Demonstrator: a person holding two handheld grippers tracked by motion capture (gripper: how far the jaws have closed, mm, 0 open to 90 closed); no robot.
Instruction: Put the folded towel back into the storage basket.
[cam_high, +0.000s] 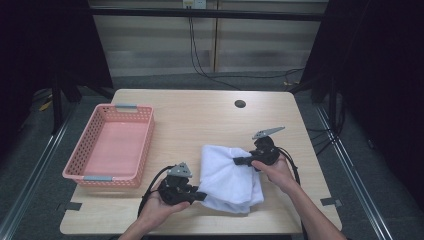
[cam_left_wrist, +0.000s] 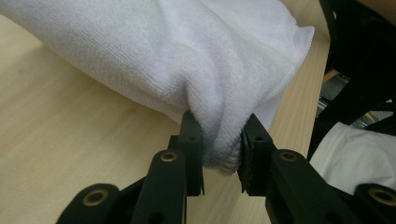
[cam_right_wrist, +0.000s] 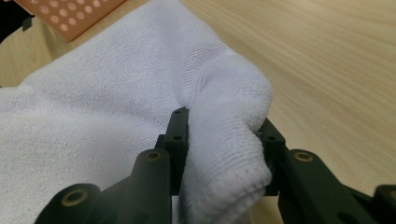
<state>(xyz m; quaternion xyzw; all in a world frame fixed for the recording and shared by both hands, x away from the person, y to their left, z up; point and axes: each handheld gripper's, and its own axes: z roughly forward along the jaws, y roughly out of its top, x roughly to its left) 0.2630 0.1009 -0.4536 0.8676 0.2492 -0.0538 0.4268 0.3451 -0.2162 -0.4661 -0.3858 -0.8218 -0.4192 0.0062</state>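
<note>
High view: white terry towel, folded and rumpled, lies lower centre on the pale wood counter. Left gripper bites its lower left edge, right gripper its upper right edge. Pink perforated plastic basket, rectangular, sits at left, well apart from the towel.

Left gripper view: black jaws clamped on a bunched fold of towel, looped pile and a stitched hem visible.

Right gripper view: jaws pinch a thick rounded towel corner; basket corner upper left.
</note>
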